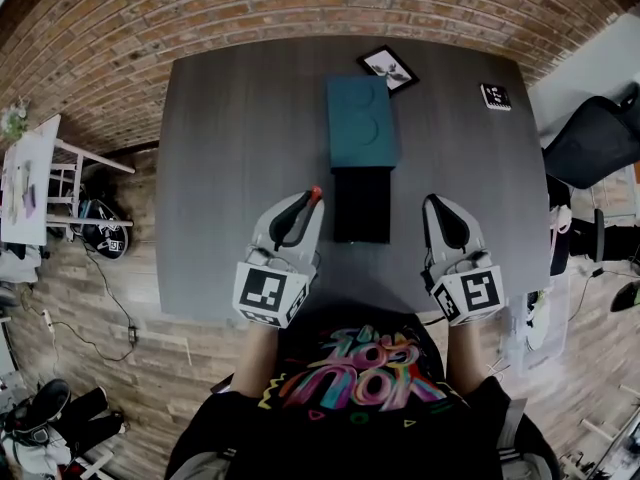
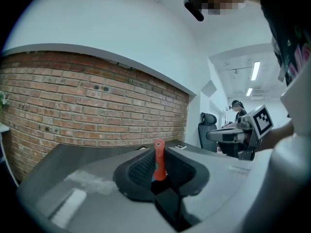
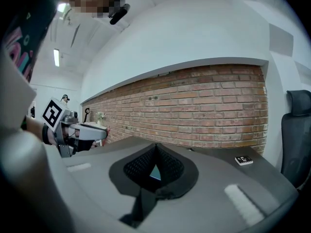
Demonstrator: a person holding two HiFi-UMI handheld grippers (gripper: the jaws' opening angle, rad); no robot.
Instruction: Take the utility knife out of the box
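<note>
The utility knife (image 1: pixel 314 195) is a slim orange-red tool. It sticks up between the pads of my left gripper (image 1: pixel 311 201), which is shut on it just left of the box. In the left gripper view the knife (image 2: pixel 159 159) stands upright in the left gripper (image 2: pixel 159 168), above the table. The box lies at the table's middle as a teal lid (image 1: pixel 362 120) and, in front of it, an open black tray (image 1: pixel 361 204). My right gripper (image 1: pixel 432 204) hovers right of the tray. Its tips (image 3: pixel 155 149) meet, with nothing between them.
A small framed picture (image 1: pixel 388 66) lies beyond the teal lid. A black-and-white marker tile (image 1: pixel 495 95) sits at the far right corner of the dark table (image 1: pixel 240 148). A brick wall runs behind, and office chairs (image 1: pixel 590 138) stand to the right.
</note>
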